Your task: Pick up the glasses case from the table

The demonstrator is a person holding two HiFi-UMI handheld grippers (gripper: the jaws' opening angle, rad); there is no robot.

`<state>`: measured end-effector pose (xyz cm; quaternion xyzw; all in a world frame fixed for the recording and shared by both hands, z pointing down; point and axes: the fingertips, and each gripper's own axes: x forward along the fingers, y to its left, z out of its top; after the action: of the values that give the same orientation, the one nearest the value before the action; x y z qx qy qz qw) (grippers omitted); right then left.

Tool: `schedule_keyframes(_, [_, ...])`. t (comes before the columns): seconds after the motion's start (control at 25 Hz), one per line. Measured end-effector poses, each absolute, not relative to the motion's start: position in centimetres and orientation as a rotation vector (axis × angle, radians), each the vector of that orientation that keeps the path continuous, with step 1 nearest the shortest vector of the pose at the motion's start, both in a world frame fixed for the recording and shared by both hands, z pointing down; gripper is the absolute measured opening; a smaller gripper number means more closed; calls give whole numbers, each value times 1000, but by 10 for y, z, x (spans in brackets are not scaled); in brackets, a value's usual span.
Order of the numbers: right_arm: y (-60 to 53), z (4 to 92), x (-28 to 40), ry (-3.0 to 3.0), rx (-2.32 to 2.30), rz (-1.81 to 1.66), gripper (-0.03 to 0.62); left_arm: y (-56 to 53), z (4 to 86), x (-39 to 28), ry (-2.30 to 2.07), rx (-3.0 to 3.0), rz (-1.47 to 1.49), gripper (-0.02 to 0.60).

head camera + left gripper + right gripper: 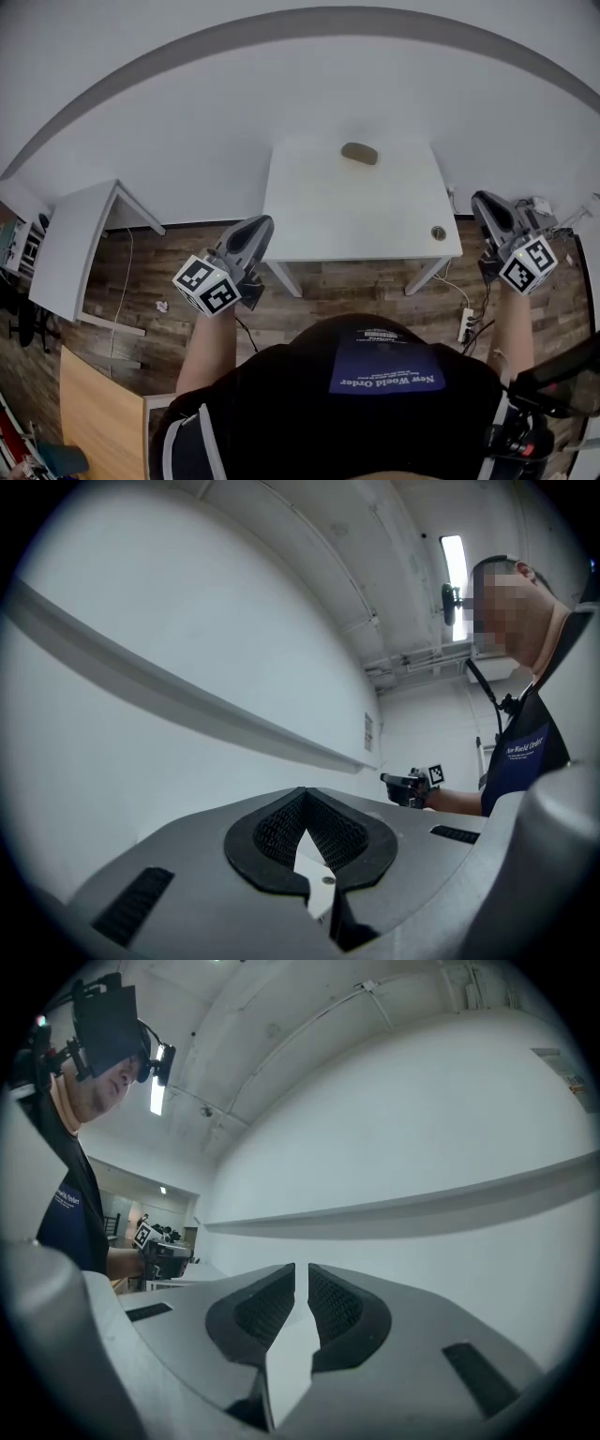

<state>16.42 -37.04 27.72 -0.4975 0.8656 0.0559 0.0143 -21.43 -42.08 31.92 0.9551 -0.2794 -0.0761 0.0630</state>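
Head view: the glasses case is seen untouched on the tabletop, since the left hand-held gripper and the right hand-held gripper are held clenched, empty, well short of it.

Premises: a plain indoor workroom of the lab or test-room kind, not a dwelling. Evidence: bare white walls with one grey band running along them; a wood-pattern floor; a white desk set against the wall, and a second white desk to the left; a power strip with loose cables on the floor; exposed pipes and a tube light on a bare ceiling.
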Motion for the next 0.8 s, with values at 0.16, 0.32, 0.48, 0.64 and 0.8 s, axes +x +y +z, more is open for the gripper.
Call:
schedule_keyframes(0.16, [-409,287,142,2711,-1548,146,3,-460,334,-232,-833,2863,-213,-3])
schedule_keyframes(0.32, [-445,294,144,2731,-1532,132,3,-485,345,-231,-847,2855,-203,-3])
schedule_keyframes(0.48, [-478,302,156,2745,-1477,124,3,-505,349,-222,-897,2835,-198,-3])
schedule_keyframes(0.64, [-533,308,188,2786,-1385,127,3,-538,342,-185,-972,2824,-199,-3])
schedule_keyframes(0.8, [-593,308,228,2821,-1283,115,3,-568,332,-144,-1070,2788,-198,-3])
